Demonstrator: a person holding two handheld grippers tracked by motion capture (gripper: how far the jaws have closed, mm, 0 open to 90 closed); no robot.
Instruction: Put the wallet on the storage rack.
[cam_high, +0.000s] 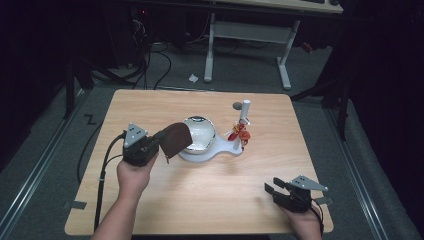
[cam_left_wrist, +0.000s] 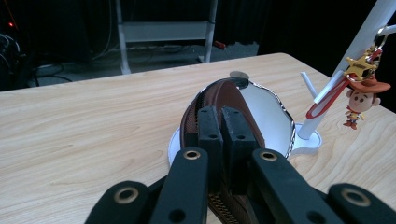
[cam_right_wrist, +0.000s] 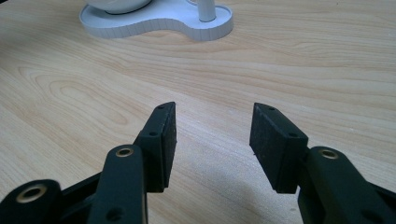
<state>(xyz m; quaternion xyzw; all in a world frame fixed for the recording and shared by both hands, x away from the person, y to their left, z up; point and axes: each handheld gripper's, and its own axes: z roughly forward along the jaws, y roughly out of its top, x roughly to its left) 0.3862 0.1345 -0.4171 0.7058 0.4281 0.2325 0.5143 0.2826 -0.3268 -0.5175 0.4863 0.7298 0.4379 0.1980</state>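
- the left gripper (cam_left_wrist: 219, 135) has its jaws pinched on the zippered edge of a brown pouch (cam_left_wrist: 219, 100), holding it up just at the near-left side of the silver bowl (cam_high: 201, 132).
- the bowl sits on a white stand (cam_high: 220, 149) near the middle of the wooden table (cam_high: 150, 200); a small cowboy keychain (cam_left_wrist: 359, 95) hangs from the stand's post (cam_high: 244, 111).
- the right gripper (cam_right_wrist: 212, 140) rests low near the table's front right corner, jaws apart with bare wood between them, well apart from the stand.
- bare tabletop lies between the two grippers.
- the pouch's lower part is hidden behind the left jaws; i can't see inside the bowl.
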